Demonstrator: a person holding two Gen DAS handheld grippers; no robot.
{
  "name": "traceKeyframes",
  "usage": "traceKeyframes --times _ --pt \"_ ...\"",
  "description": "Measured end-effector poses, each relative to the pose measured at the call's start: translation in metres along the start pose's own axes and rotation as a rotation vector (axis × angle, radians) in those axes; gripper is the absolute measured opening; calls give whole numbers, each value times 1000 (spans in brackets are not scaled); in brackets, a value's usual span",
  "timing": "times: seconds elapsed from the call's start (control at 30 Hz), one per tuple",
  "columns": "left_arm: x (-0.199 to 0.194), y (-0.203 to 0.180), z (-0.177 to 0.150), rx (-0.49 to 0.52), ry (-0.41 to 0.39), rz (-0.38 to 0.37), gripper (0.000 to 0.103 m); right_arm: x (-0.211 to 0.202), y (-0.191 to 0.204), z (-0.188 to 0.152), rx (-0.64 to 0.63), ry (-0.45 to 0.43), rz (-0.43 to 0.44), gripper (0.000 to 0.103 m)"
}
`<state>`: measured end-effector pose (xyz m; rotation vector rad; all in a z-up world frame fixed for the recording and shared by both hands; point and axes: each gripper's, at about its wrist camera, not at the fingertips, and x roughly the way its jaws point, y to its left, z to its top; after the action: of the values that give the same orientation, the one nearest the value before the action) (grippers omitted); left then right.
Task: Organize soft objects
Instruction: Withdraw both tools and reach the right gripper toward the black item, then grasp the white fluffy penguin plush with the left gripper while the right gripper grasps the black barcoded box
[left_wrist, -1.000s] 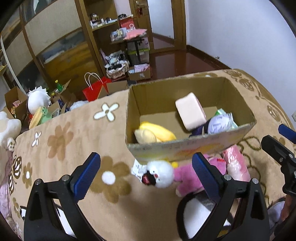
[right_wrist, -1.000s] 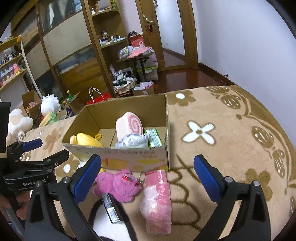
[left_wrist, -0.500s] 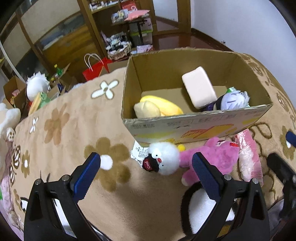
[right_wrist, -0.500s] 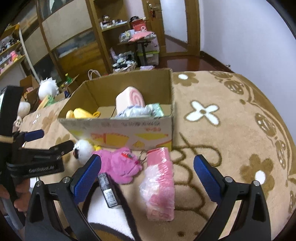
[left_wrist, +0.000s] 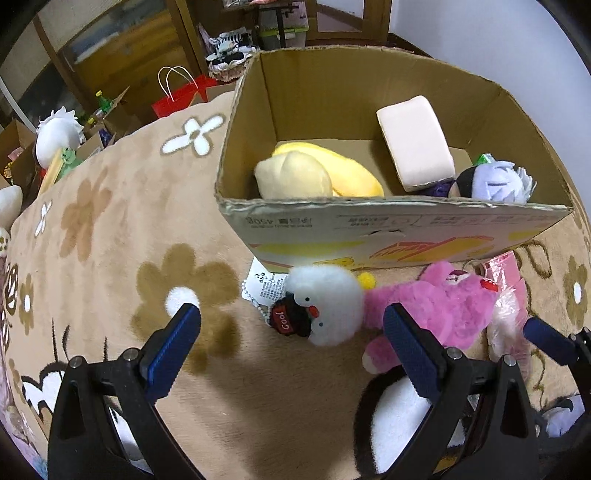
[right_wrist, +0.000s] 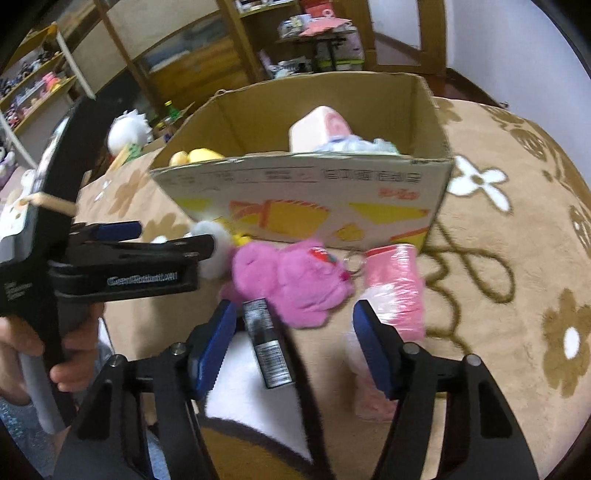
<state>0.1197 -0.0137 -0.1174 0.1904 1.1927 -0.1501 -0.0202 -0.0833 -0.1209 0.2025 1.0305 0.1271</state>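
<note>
Pink plush (right_wrist: 295, 280) lies just beyond the closing right tongs (right_wrist: 291, 347) — seemingly untouched.

Two plush toys (left_wrist: 436, 306) lie before the box (left_wrist: 406, 229) (others inside it), on the blanket (left_wrist: 110, 229).

A beige plush blanket with brown and white flowers (left_wrist: 122, 221) covers the foreground. Beyond it stand tall wooden shelving units with glass panels (right_wrist: 177, 66), a red paper bag with white handles (left_wrist: 177, 98) at their foot. Right of the shelves, a plain white wall (left_wrist: 480, 40) meets dark polished wood flooring (right_wrist: 458, 86).
</note>
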Motion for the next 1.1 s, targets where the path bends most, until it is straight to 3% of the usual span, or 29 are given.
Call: traceKeyframes --times 0.2,0.43,0.63,0.7,0.8,0.93,1.1 --pt "15 5 4 -34 27 -9 98 17 6 -4 -18 60 24 53" --pt "30 8 7 -52 46 -26 97 37 9 -5 -18 144 85 23" --pt "46 10 8 -88 84 -76 75 37 6 -4 -2 149 84 22" --pt "46 13 9 -108 94 -121 57 35 4 -3 -1 148 84 22" --pt "47 14 8 -94 94 -102 47 34 2 -1 -4 160 78 22" --pt "45 14 6 -79 84 -91 39 28 -2 1 14 160 82 22" --pt "35 10 2 -65 54 -78 39 15 -9 4 32 134 83 22"
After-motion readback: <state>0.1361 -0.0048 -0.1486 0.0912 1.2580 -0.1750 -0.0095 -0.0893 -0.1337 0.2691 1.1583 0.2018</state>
